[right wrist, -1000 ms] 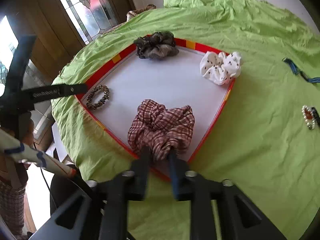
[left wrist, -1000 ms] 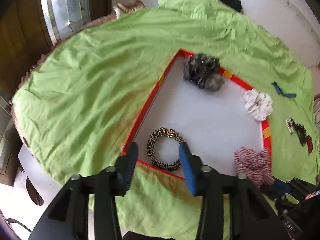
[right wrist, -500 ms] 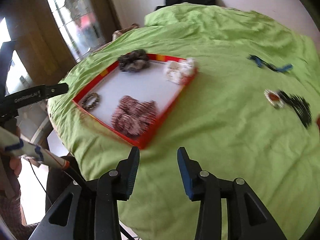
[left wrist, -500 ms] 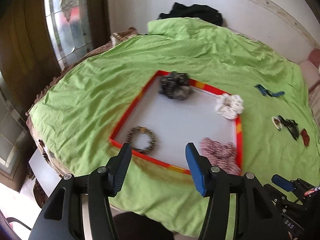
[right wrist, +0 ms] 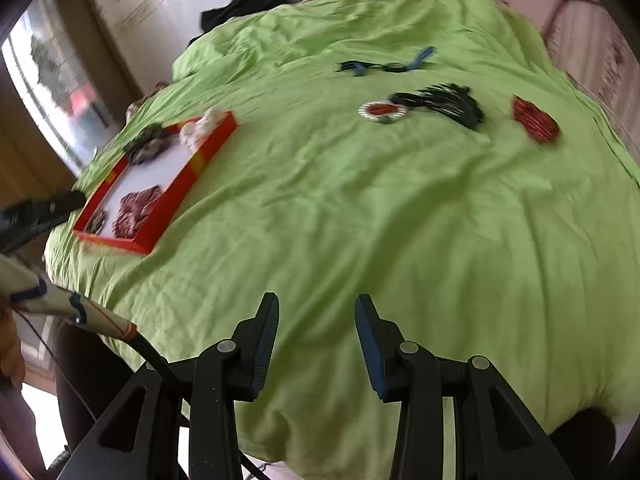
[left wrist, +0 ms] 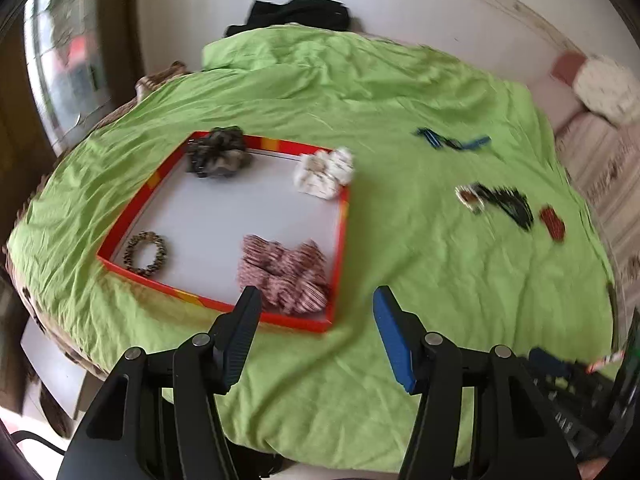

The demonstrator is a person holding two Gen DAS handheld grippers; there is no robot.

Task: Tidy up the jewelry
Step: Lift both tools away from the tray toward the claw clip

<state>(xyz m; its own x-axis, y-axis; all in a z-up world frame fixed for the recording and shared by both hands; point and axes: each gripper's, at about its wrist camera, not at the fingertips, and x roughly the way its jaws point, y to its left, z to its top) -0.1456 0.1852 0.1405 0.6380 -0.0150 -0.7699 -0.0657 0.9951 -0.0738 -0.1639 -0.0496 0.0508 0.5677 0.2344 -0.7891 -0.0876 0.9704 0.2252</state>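
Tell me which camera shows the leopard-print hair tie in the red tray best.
The left wrist view. There the leopard-print hair tie lies in full view as a ring in the red tray's near left corner. The right wrist view shows only a dark, blurred sliver of it behind the tray wall.

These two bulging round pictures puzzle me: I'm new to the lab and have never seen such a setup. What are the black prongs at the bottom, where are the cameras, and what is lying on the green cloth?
There is no robot here. A person holds a two-finger gripper in each hand, and a fisheye camera on each looks forward along its fingers, hence the bulge. The prongs are those fingers: the left gripper in one picture, the right gripper in the other. Both stand open and hold nothing; their jaws have just been opening.

On the green cloth lies a red-rimmed tray holding four hair ties: a dark scrunchie, a white scrunchie, a plaid scrunchie and a leopard-print band. Loose on the cloth lie a blue piece, a black beaded piece with a round red and white ornament beside it, and a red piece.
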